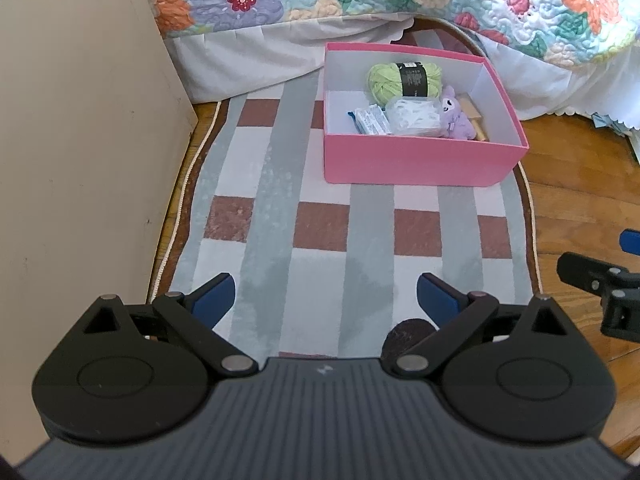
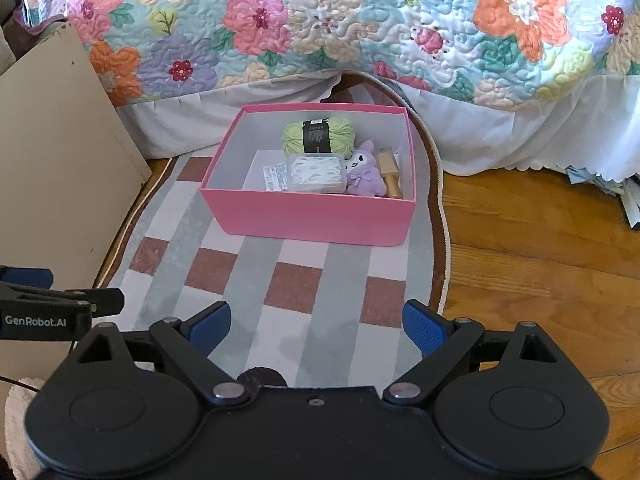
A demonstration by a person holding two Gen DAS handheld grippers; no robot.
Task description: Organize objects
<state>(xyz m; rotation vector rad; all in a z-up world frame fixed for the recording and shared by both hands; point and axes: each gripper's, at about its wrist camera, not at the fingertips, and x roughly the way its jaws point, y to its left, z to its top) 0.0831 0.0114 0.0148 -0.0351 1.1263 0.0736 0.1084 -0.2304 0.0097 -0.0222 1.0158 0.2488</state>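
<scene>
I'm seeing 5 items sitting inside the pink box (image 2: 312, 216); nothing loose is showing on the rug (image 2: 256, 280). I'm holding left gripper (image 1: 325, 300) and right gripper (image 2: 316, 326) spread, empty.

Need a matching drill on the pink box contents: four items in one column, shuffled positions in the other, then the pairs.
Items:
1. green yarn skein
2. purple plush toy
3. clear case of white pieces
4. gold bottle

Positions, seen from the right wrist view, inside the pink box:
A. at the right wall
B. against the back wall
C. between the clear case and the gold bottle
D. front middle, left of the plush

Pairs: 1-B, 2-C, 3-D, 4-A
</scene>
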